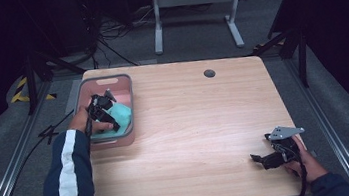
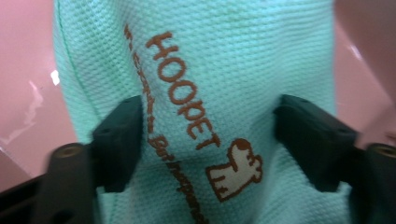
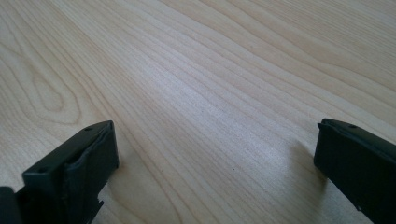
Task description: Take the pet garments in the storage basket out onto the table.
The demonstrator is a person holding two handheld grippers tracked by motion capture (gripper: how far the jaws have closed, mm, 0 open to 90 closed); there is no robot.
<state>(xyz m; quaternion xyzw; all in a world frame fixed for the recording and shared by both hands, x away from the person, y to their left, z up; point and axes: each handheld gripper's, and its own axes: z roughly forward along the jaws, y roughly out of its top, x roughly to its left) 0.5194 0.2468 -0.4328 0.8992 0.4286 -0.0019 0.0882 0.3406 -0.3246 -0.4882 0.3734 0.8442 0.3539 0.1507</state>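
Left gripper (image 1: pixel 106 111) seen inside pink bin (image 1: pixel 132 133), frame left; jaws spread around mint cloth (image 2: pixel 224 70). Right gripper (image 1: pixel 270 158) at lower right, jaws spread over table (image 1: pixel 196 125).

Light wooden table (image 1: pixel 191 126), round grommet hole (image 1: pixel 209 73) near its far edge.

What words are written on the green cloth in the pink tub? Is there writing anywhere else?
"HOOPET": brown letters on the mint-green cloth, beside a small dog picture.
A thinner brown line runs next to it, too blurred to read.
The pink tub and wooden table carry no writing I can see.
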